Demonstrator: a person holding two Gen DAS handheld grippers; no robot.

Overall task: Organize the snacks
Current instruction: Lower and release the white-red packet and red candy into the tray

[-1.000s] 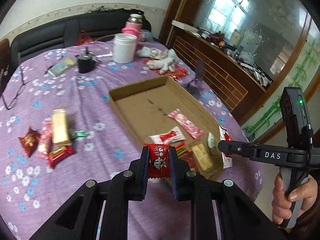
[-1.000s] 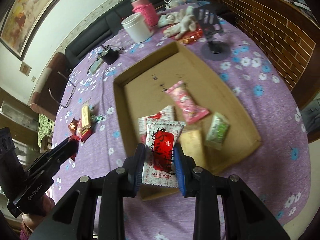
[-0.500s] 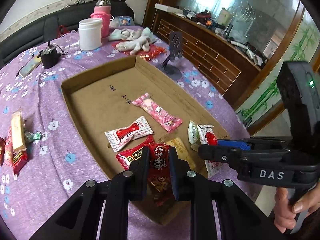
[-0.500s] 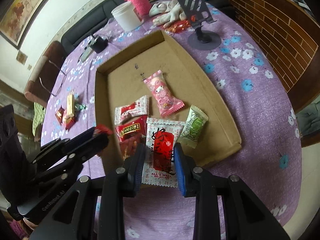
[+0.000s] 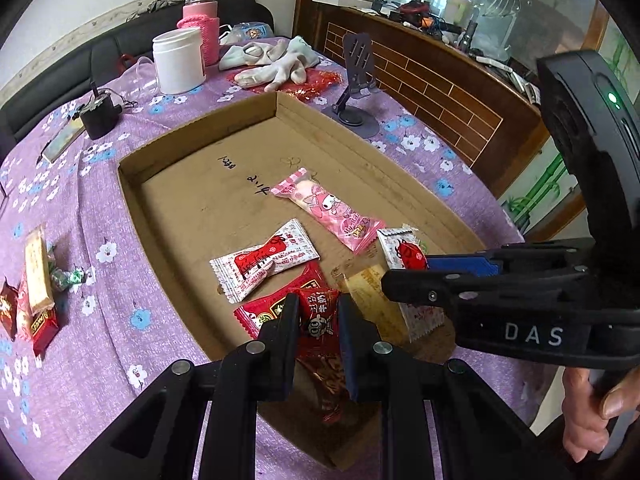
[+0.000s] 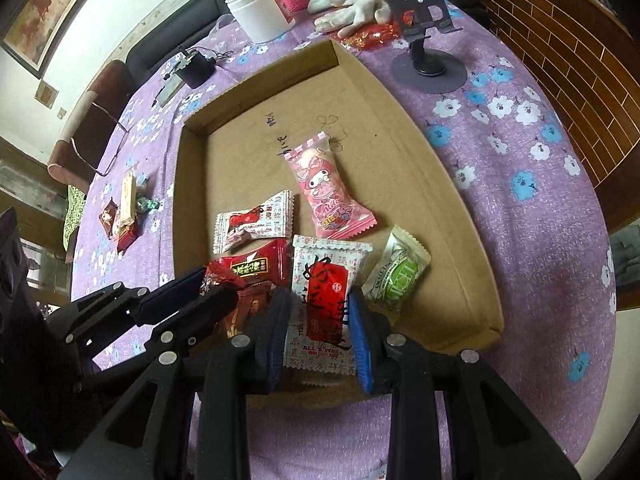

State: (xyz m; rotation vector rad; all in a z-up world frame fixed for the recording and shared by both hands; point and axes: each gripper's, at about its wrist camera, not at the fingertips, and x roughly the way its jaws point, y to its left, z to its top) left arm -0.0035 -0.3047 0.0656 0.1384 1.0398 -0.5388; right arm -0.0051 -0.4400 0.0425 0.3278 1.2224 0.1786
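Now left tongs (image 5: pixel 319 316) clamped on small red snack packet (image 5: pixel 320 320), low over near end of cardboard tray (image 5: pixel 132 200). Right tongs (image 6: pixel 318 326) grip white-and-red packet (image 6: pixel 326 300) over same end. Pink packet (image 6: pixel 328 196), green packet (image 6: pixel 400 276) lie in tray. Loose snacks (image 5: pixel 36 296) on purple worktop (image 5: pixel 100 280), left of tray.

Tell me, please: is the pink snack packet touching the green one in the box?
Apart. The right wrist view shows bare cardboard between the pink packet and the green packet.
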